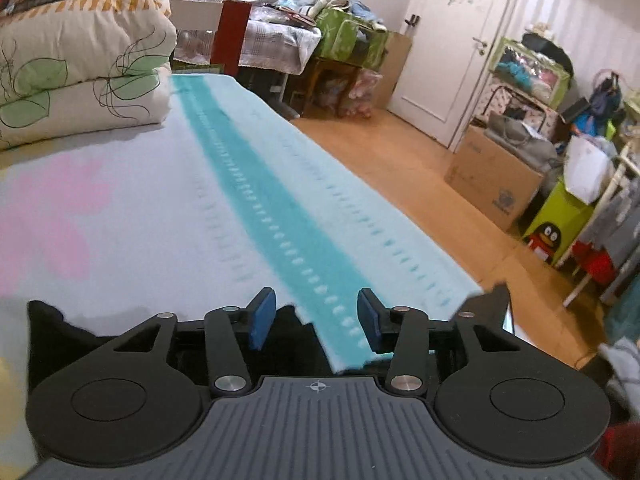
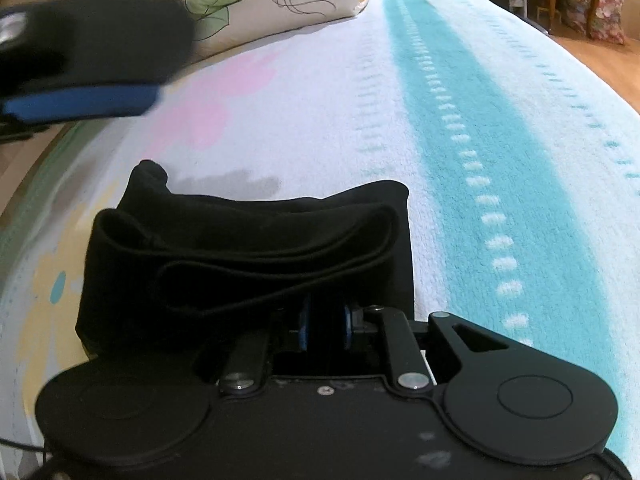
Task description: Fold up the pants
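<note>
The black pants [image 2: 248, 240] lie folded into a thick bundle on the bed, low in the right wrist view. My right gripper [image 2: 326, 326] is shut on the near edge of that bundle; only the blue pads [image 2: 305, 328] show beside the cloth. My left gripper [image 1: 316, 318] is open and empty above the bed, with black cloth [image 1: 60, 316] just under its left side. It also shows blurred at the upper left of the right wrist view [image 2: 80, 76], above and apart from the pants.
The bed has a white blanket with a teal stripe [image 1: 256, 184] and pink patches. A folded floral quilt [image 1: 80, 68] lies at the far left. The bed's right edge drops to a wooden floor [image 1: 400, 168] with boxes and clutter.
</note>
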`<state>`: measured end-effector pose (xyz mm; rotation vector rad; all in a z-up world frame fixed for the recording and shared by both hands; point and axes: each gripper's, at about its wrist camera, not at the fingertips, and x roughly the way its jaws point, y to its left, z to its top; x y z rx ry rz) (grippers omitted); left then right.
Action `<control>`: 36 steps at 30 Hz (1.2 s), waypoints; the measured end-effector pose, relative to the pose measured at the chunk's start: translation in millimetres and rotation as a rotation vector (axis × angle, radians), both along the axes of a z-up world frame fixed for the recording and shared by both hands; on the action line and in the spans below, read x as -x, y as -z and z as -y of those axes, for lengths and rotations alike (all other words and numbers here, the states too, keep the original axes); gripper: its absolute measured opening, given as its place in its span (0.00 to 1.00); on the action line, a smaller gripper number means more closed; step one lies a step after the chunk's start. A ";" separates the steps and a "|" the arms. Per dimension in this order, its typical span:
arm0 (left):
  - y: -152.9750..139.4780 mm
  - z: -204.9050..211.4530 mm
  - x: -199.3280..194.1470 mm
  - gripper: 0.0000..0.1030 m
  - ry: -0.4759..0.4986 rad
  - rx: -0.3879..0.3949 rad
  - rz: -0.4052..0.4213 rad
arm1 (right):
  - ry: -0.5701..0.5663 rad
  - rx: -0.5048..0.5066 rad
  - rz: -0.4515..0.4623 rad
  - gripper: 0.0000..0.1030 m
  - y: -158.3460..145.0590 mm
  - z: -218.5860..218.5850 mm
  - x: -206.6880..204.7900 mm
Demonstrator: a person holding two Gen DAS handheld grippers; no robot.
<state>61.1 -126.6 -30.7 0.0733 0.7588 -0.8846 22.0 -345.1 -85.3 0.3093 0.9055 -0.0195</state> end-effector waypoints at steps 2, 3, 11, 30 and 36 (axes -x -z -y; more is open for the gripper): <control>8.0 -16.5 -2.2 0.43 -0.018 -0.022 -0.032 | -0.008 -0.002 -0.003 0.16 0.4 0.9 -0.3; 14.3 -26.7 -4.9 0.43 -0.039 -0.041 -0.050 | -0.007 -0.010 -0.005 0.17 0.4 1.6 -0.3; 76.1 -121.2 -41.0 0.43 -0.273 -0.279 -0.107 | -0.026 -0.054 -0.018 0.20 2.2 9.5 3.8; 114.9 -115.2 -76.0 0.43 -0.324 -0.342 -0.138 | 0.225 -0.475 0.036 0.29 9.5 67.5 46.4; 105.6 -127.4 -77.9 0.43 -0.337 -0.309 -0.184 | 0.258 -0.589 0.091 0.37 9.1 68.1 51.7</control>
